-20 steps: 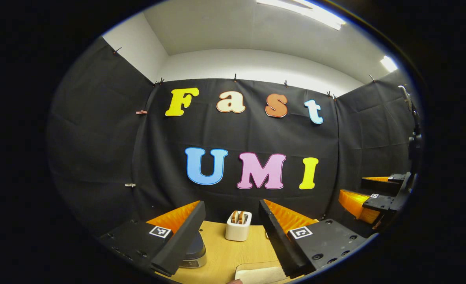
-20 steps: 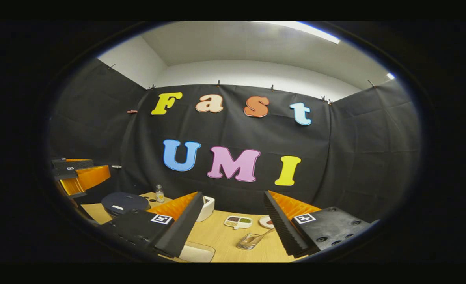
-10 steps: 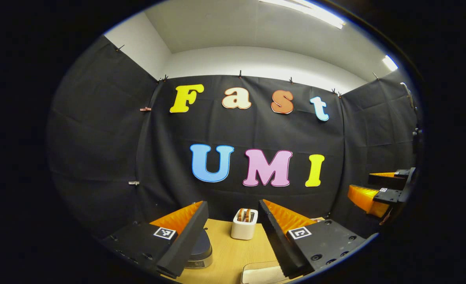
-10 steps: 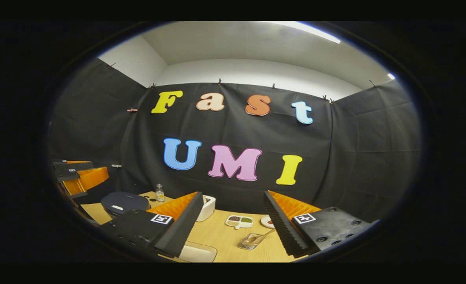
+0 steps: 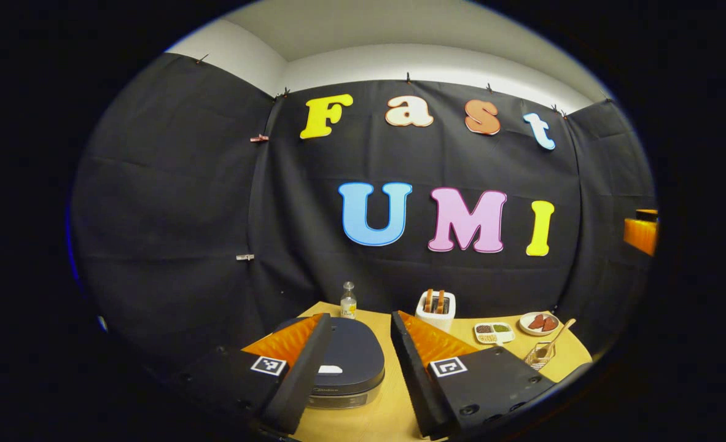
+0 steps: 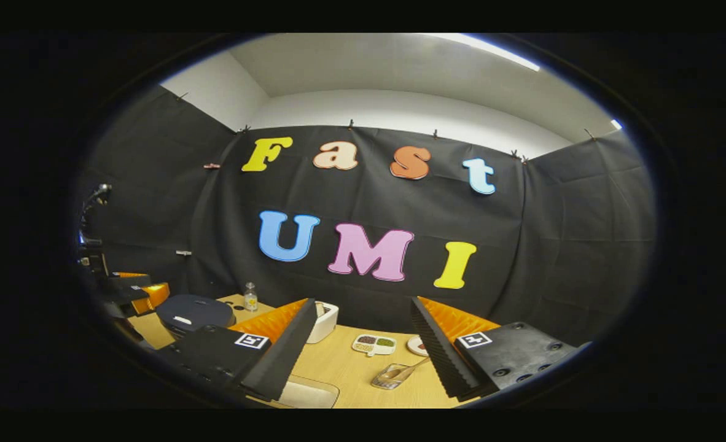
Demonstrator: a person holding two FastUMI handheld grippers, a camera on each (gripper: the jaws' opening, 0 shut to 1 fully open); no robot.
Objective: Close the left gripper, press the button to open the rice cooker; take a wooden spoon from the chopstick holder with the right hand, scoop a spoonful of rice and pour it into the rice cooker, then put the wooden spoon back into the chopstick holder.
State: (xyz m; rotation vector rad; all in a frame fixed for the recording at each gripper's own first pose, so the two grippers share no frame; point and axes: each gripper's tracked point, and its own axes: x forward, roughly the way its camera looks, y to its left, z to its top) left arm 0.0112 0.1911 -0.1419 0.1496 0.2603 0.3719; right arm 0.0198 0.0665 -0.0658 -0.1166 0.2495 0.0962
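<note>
The dark rice cooker (image 5: 346, 359) sits shut on the wooden table, with its white button (image 5: 330, 369) on the lid's near side. My left gripper (image 5: 360, 318) is open above and in front of it, its fingers framing the lid without touching. The white chopstick holder (image 5: 435, 310) with wooden spoons stands behind, to the right. In the right gripper view my right gripper (image 6: 363, 304) is open and empty over the table. Its left finger half hides the holder (image 6: 326, 319). The cooker (image 6: 194, 312) lies far left, beside the left gripper (image 6: 131, 291).
A small glass bottle (image 5: 348, 301) stands behind the cooker. A divided dish (image 6: 374, 344), a small plate (image 5: 538, 321) and a clear container with a wooden scoop (image 6: 394, 374) lie on the right. A pale tray (image 6: 308, 393) sits near the front edge.
The left gripper has swung left and tilted down, so the cooker now lies between its fingers; it stays open. The right gripper has hardly moved.
</note>
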